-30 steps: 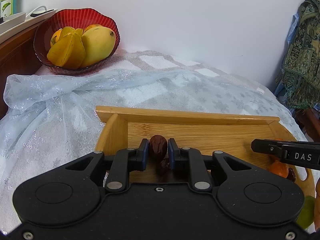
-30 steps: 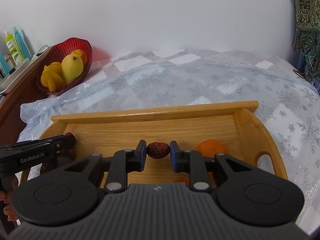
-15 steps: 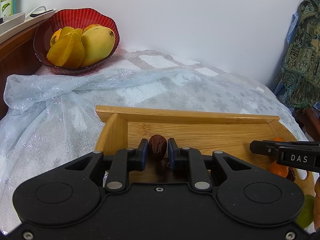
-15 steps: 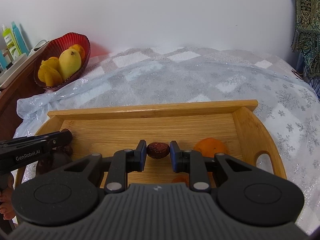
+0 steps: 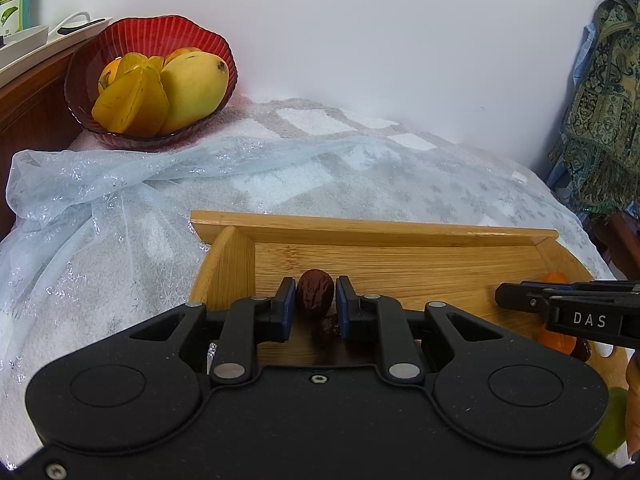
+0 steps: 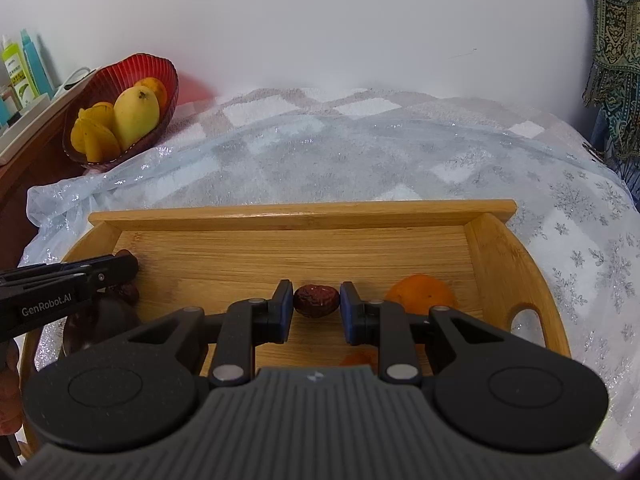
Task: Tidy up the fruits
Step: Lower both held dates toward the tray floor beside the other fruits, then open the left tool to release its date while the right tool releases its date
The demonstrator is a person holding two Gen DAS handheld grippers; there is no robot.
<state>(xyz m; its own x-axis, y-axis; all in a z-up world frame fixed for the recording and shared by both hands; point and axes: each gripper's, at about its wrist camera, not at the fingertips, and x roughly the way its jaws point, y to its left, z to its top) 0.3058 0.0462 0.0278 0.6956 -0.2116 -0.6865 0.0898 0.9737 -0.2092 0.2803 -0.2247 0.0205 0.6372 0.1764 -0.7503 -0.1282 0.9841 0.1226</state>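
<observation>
A dark red date (image 5: 315, 297) is clenched upright between the left gripper's (image 5: 312, 306) jaws, lifted over the tray's (image 5: 360, 227) left end; another date (image 5: 326, 330) lies on the tray floor just below it at 6 o'clock. The right gripper (image 6: 316, 306) grasps a second date (image 6: 316, 300) sideways above mid-tray, an orange (image 6: 420, 294) just beside it at 3 o'clock. Each is pinched by its ends or flanks, likely so the small wrinkled fruit can't slip. The likely destination, a red bowl (image 6: 158, 76) with a mango (image 6: 136, 114), sits well apart at 10 o'clock on the cloth-covered (image 6: 360, 160) counter, so both probably wait to carry.
</observation>
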